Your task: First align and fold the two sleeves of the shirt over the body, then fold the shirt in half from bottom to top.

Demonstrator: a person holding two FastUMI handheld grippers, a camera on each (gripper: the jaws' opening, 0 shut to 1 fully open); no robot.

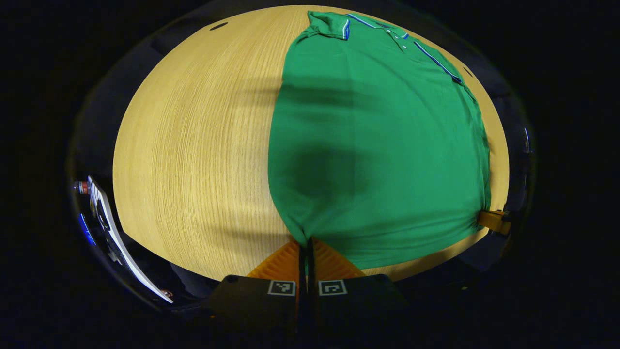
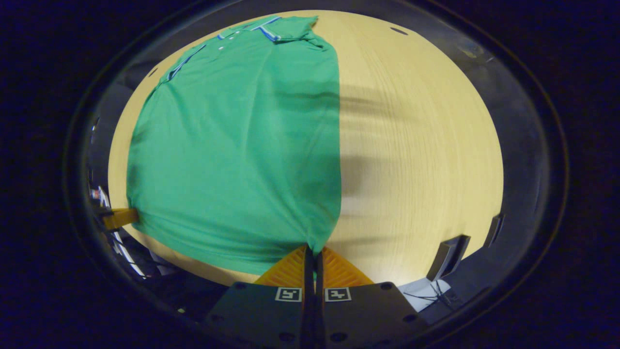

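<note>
Shirt is lying flat on the table, sleeves looking already folded in, collar at the far end and its long axis running straight away from both grippers. Left gripper is pinching the hem's left corner, right gripper the right corner, fingers closed on cloth. Judging by this, the hem is heading forward toward the collar.

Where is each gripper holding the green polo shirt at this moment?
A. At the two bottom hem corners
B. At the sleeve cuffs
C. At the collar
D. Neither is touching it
A: the left gripper and the right gripper each pinch a hem corner of the green polo shirt, with the collar at the table's far end.
</note>
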